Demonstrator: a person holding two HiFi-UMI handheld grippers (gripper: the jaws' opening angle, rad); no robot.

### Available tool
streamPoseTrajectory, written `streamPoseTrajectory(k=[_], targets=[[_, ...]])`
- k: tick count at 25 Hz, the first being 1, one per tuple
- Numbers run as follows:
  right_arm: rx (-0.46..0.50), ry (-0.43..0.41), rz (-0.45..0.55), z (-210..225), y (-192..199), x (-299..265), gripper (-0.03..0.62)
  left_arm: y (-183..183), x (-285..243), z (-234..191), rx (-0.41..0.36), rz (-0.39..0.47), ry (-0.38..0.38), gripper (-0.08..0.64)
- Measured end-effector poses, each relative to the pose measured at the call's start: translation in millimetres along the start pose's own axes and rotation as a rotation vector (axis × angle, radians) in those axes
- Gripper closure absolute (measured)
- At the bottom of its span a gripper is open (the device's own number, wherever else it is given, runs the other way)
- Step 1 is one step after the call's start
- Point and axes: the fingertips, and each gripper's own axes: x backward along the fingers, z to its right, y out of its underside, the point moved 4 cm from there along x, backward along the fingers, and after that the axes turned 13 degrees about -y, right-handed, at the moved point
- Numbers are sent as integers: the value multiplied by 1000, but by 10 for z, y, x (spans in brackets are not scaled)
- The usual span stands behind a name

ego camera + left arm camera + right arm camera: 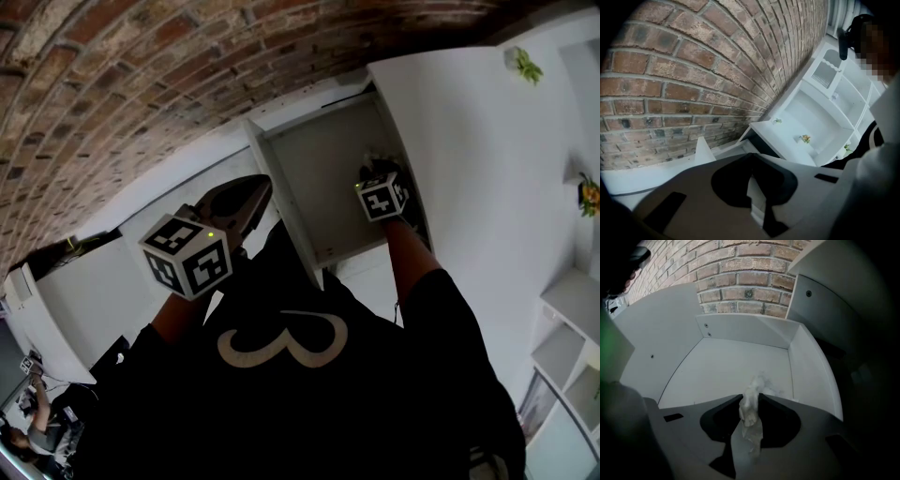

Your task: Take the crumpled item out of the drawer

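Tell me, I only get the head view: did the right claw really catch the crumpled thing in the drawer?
Observer: Yes. In the right gripper view the right claw is pinched on the crumpled white paper.
Operator: Is it out yet?
Observer: Not yet. Claw and paper are down inside the drawer, near its right-hand wall.
Operator: What about the left claw?
Observer: The left gripper view shows the left claw shut, with nothing in it.
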Motion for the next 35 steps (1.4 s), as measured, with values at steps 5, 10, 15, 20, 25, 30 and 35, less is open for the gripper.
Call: streamPoseTrajectory(k=[5, 10, 15, 20, 25, 30, 35], targets=[[-96, -19, 35, 20, 2, 55, 492, 77, 14, 22, -2, -20, 1, 557], [-101, -42, 75, -40, -69, 148, 495, 58, 86, 108, -2, 1, 17, 557], [-79, -54, 99, -127, -139, 317, 495, 48, 206, 175, -6, 27, 20, 557], [-69, -96, 141, -289, -171, 497, 495, 83, 358, 283, -12, 50, 21, 557], [-59, -180, 236, -564, -293, 723, 496, 114, 534, 448, -18, 85, 26, 557], [-22, -216, 309, -857, -434, 1129, 495, 156, 741, 625, -31, 120, 27, 557], [21, -239, 378, -1118, -476, 1544, 495, 177, 972, 822, -47, 167, 34, 557]])
